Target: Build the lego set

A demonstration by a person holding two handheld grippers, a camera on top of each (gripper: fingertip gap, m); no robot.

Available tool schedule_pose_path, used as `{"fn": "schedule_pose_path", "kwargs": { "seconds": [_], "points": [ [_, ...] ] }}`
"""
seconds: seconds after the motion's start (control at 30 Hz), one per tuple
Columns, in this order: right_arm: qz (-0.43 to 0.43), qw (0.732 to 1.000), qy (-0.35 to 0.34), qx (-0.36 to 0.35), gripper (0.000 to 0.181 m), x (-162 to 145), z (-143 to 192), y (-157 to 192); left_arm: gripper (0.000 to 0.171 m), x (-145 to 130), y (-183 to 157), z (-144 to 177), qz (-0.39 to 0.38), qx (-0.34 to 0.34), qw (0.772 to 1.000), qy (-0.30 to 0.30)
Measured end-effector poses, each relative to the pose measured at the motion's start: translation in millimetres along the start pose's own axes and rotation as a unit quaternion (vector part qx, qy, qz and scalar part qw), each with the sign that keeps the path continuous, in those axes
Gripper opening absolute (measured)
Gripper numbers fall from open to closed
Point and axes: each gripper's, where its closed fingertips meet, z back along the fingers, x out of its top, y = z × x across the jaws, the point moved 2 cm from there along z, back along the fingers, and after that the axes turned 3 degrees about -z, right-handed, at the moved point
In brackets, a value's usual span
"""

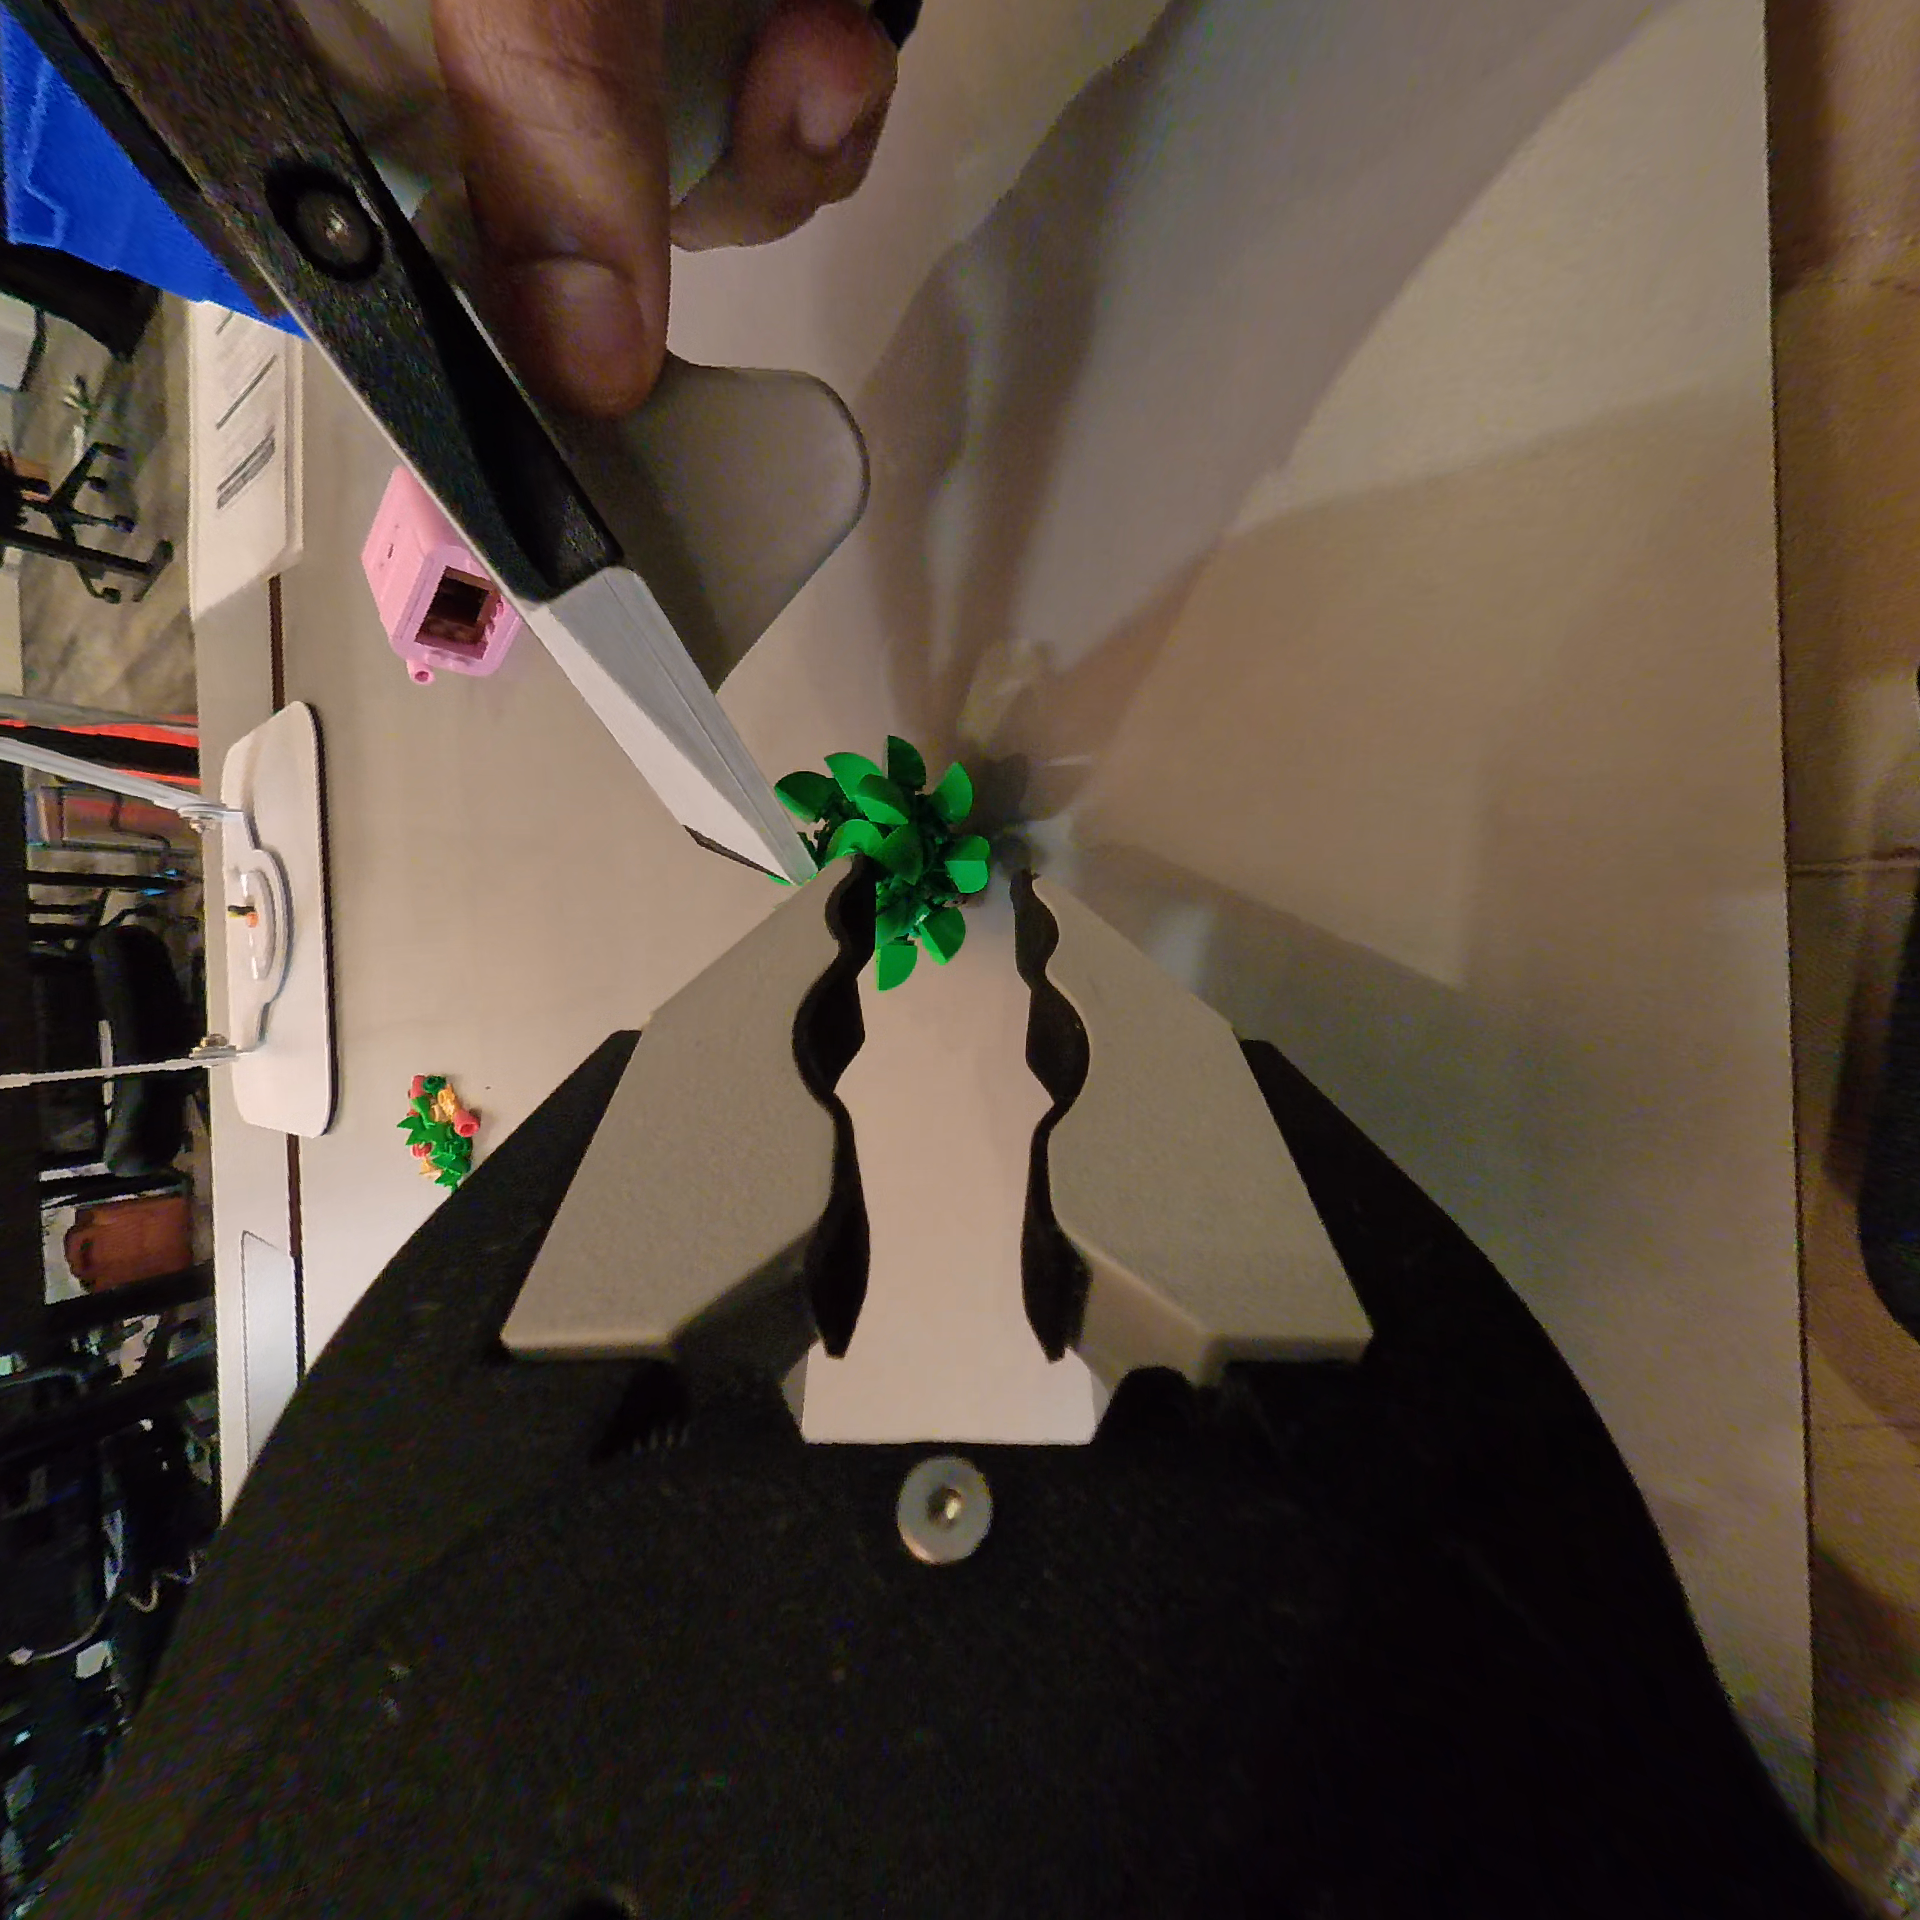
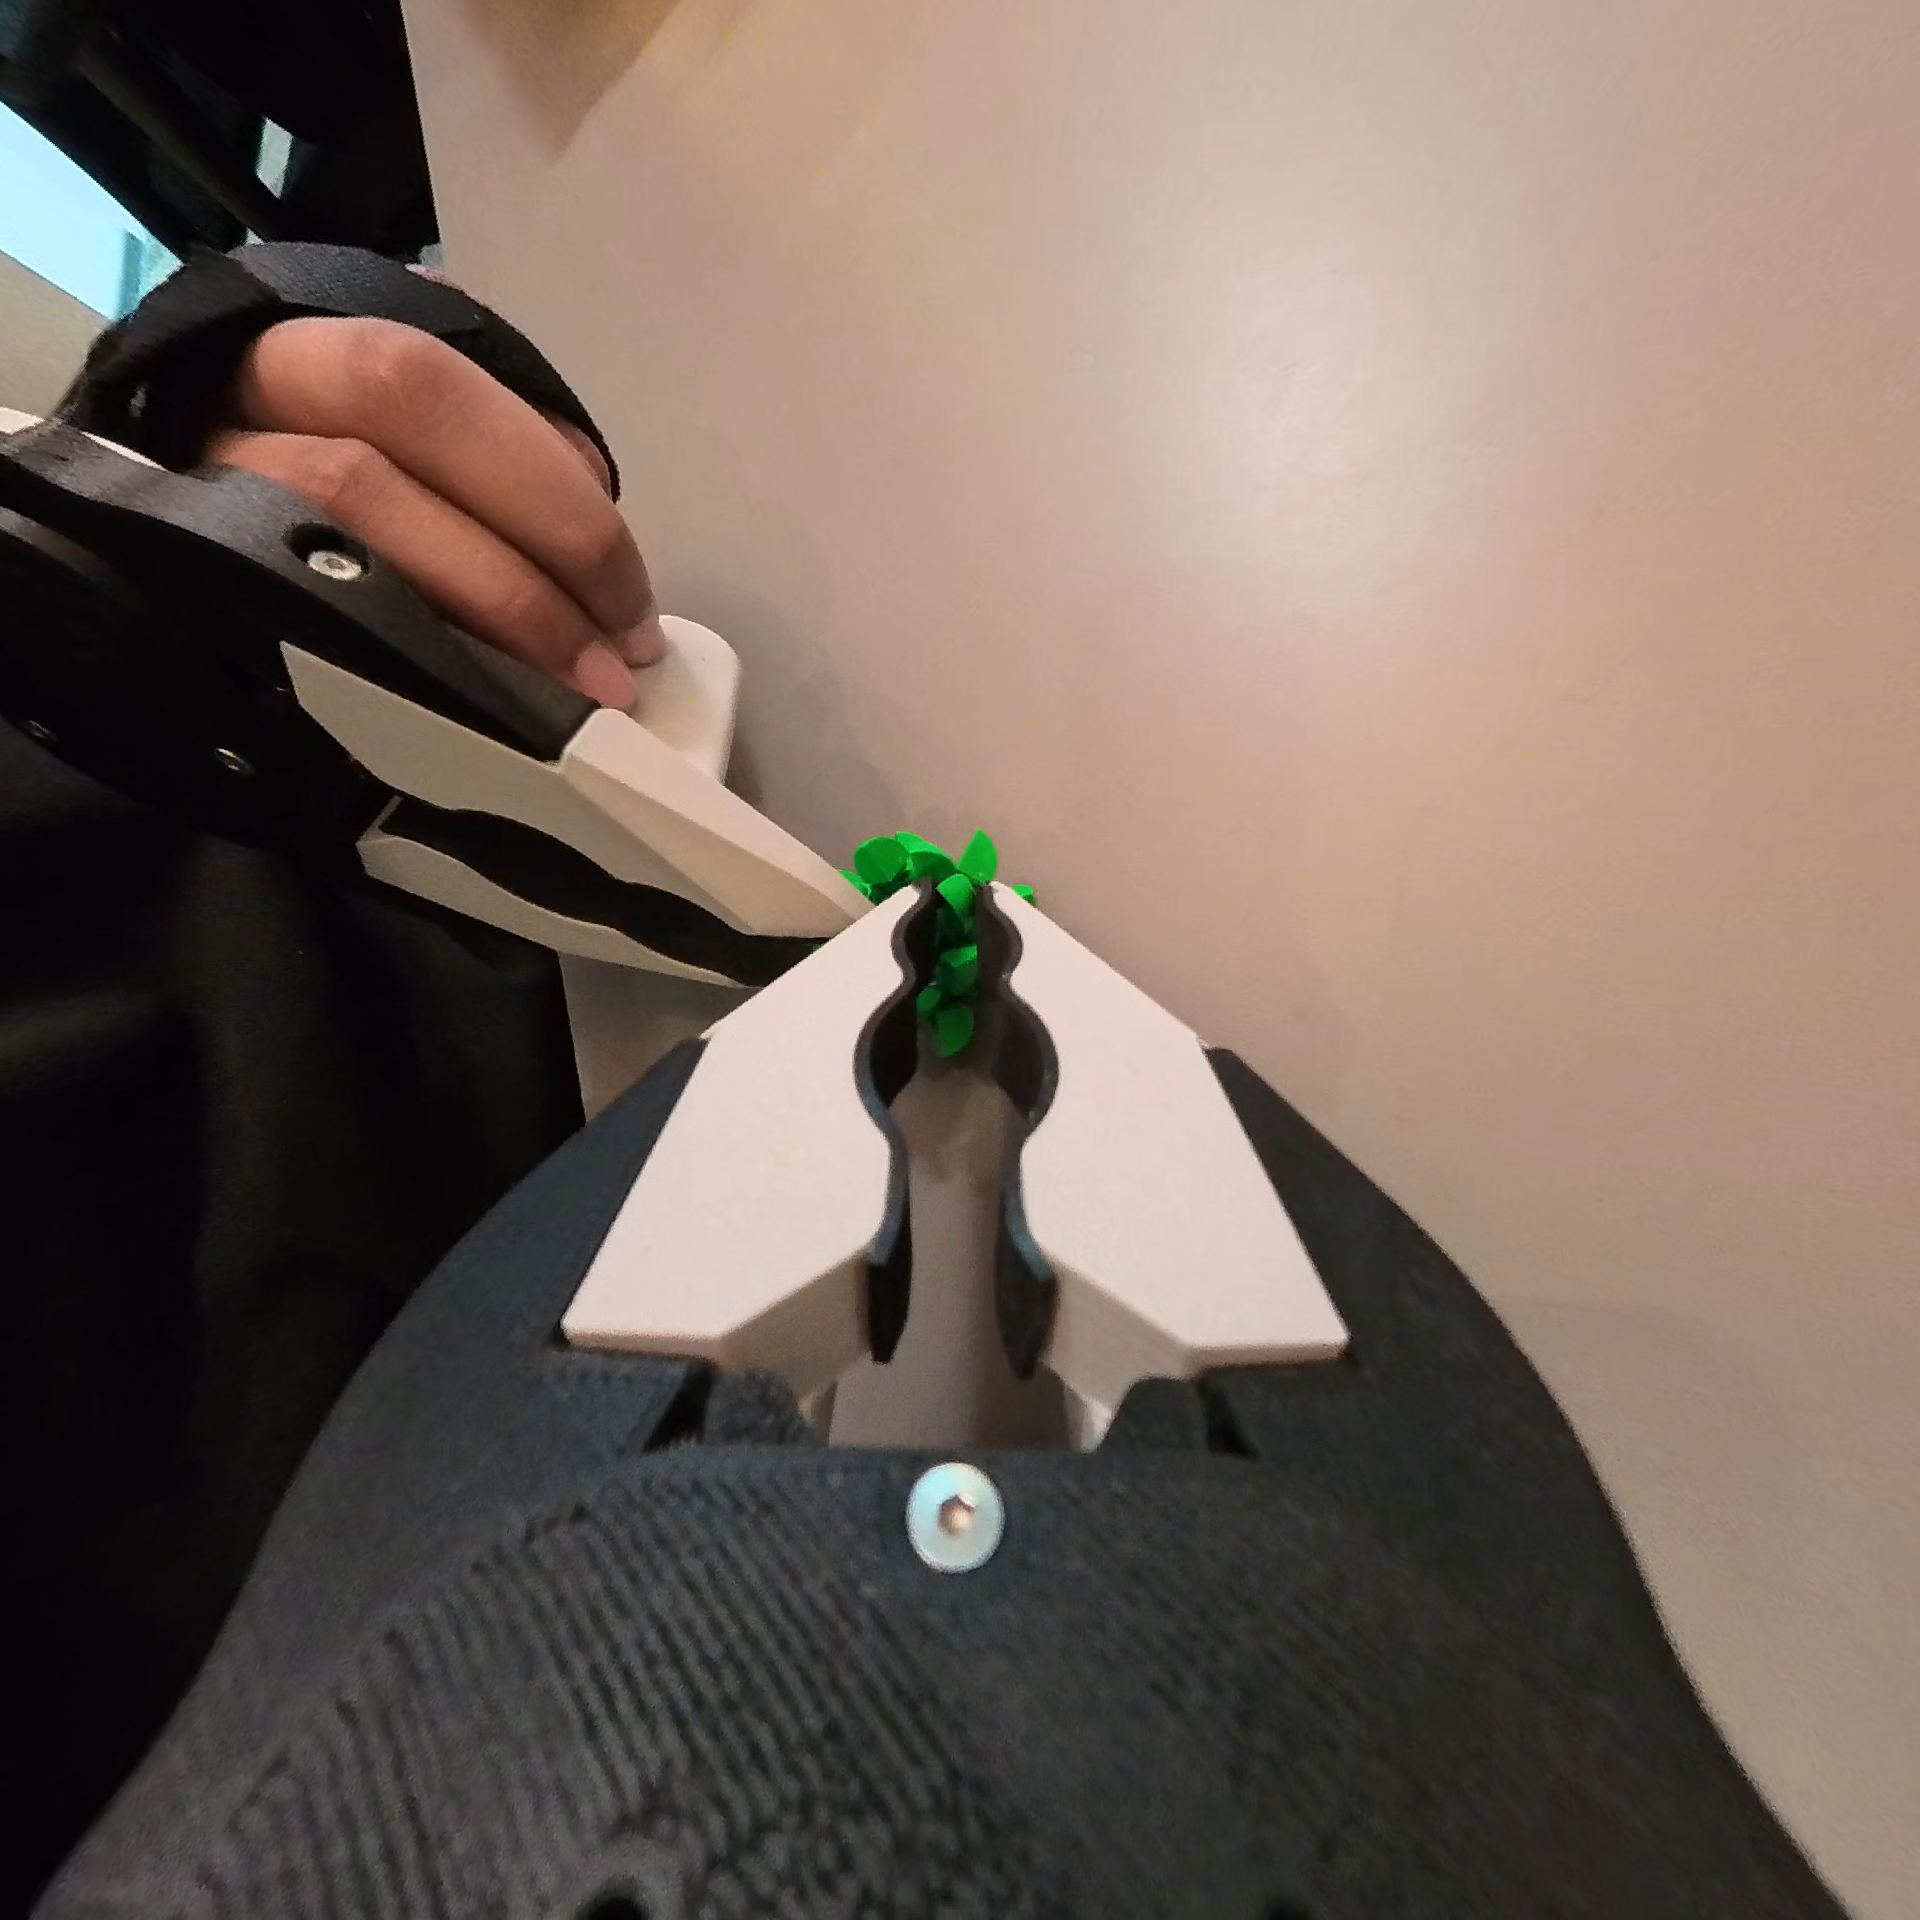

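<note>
Green leaf pieces, clustered into a small lego plant (image 1: 902, 852), are seen at the centre of the left wrist view, on the pale surface (image 1: 1403, 727). The left claw (image 1: 935, 883) is spread around the plant: its left tip touches the leaves, while its right tip stands just beside them with a gap, so nothing is clamped. The right claw (image 1: 795, 868) enters from the upper left of that frame, its narrow tips drawn together at the plant's left edge; whether a leaf is pinched there cannot be told. A hand (image 1: 623, 177) is seen above it at the top of the frame.

In the right wrist view the right claw (image 2: 956, 894) is nearly closed, with green leaves showing in the slim gap between its fingers. The left claw (image 2: 821, 930) comes in from the left, held by a hand (image 2: 436, 468) in a black strap.

At the left of the left wrist view a pink lego block (image 1: 431, 582), a small heap of flower pieces (image 1: 442, 1127) and a white plate (image 1: 281, 914) are seen on the surface
</note>
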Motion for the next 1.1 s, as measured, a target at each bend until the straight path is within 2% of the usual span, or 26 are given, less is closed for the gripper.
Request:
{"fn": "schedule_pose_path", "kwargs": {
  "seconds": [0.5, 0.6, 0.67, 0.87, 1.0, 1.1],
  "points": [
    [-0.01, 1.0, -0.008, 0.006, 0.005, 1, 0, -1, 0.026, 0, 0, 0, 0.013, -0.002, 1.0, -0.015],
    [0.002, 1.0, -0.03, 0.008, 0.024, 6, 9, 2, 0.033, 2, 1, 2, 0.043, -0.02, 0.999, -0.023],
    [0.008, 0.998, -0.065, 0.014, 0.028, 14, 22, 5, 0.036, 6, 8, 10, 0.079, -0.028, 0.995, -0.048],
    [0.038, 0.986, -0.157, -0.035, 0.034, 28, 55, -6, 0.037, 8, 34, 32, 0.179, -0.017, 0.97, -0.161],
    [0.082, 0.977, -0.19, -0.057, 0.034, 19, 51, -2, 0.043, -3, 35, 26, 0.261, -0.059, 0.943, -0.198],
    [0.129, 0.961, -0.238, -0.052, 0.026, 12, 48, 13, 0.044, -6, 36, 25, 0.294, -0.078, 0.927, -0.221]
  ]
}}
